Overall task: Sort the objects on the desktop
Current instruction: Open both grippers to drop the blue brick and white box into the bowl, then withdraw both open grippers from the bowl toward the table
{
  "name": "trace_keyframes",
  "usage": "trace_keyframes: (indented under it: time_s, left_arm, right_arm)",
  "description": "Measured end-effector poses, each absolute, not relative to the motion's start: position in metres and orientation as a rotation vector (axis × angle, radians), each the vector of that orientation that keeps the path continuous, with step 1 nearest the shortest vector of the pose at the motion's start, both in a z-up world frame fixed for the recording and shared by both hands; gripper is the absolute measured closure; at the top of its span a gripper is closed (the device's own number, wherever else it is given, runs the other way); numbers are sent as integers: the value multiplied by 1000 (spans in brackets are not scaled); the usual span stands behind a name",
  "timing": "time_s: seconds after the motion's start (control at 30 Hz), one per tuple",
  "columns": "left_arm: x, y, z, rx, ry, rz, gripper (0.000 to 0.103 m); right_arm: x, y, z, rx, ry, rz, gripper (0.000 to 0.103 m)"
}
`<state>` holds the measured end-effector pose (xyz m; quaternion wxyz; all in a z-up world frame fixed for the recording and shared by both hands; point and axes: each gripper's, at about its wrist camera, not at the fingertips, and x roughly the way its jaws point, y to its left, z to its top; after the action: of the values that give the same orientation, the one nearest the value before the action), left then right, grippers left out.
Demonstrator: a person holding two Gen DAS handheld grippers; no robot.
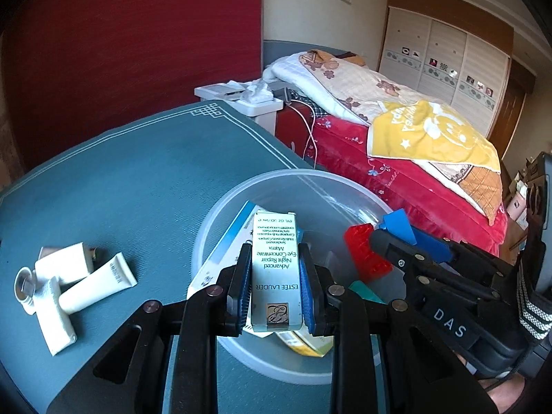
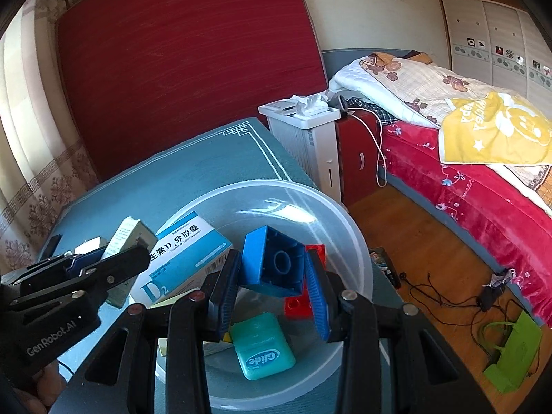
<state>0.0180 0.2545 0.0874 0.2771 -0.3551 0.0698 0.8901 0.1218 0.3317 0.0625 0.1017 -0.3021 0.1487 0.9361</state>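
My left gripper (image 1: 276, 255) is shut on a silvery Estée Lauder carton (image 1: 274, 238) and holds it above the near side of a clear plastic bowl (image 1: 293, 176). My right gripper (image 2: 273, 258) is shut on a blue toy brick (image 2: 272, 272), tilted, hollow side towards the camera, over the same bowl (image 2: 345, 214). Inside the bowl lie a blue-and-white medicine box (image 2: 183, 258), a red brick (image 2: 300, 307), a teal floss case (image 2: 262, 348) and a yellow box (image 1: 303, 345). The left gripper (image 2: 138, 252) with its carton (image 2: 127, 234) shows at the left of the right wrist view.
Several white cosmetic tubes (image 1: 96, 283) lie on the teal table mat (image 1: 120, 179) left of the bowl. Past the table's far corner stands a white heater (image 2: 310, 138), then a bed (image 2: 465, 179). On the wooden floor at right are cables (image 2: 448, 296) and a green bag (image 2: 510, 352).
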Motion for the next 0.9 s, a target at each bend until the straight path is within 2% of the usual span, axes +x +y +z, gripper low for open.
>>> trace_keyframes:
  time_s: [0.13, 0.17, 0.2, 0.23, 0.27, 0.33, 0.9]
  left_arm:
    - [15, 259, 87, -952, 192, 2352, 73]
    - [15, 260, 86, -959, 197, 2343, 68]
    - [15, 260, 86, -962, 201, 2344, 50]
    - [15, 259, 87, -957, 200, 2357, 37]
    - [17, 256, 88, -938, 191, 2380, 36]
    - [18, 250, 90, -919, 165, 2390, 35]
    - [17, 209, 90, -970, 114, 2496, 35]
  right_arm:
    - [121, 332, 61, -898, 449, 2754, 61]
    - [121, 332, 61, -905, 457, 2753, 61]
    - [121, 333, 60, -911, 465, 2752, 60]
    - [121, 333, 60, -915, 471, 2748, 54]
    - [122, 333, 60, -912, 476, 2742, 51]
    - [125, 334, 61, -897, 480, 2739, 37]
    - [127, 319, 69, -872, 425, 2769, 36]
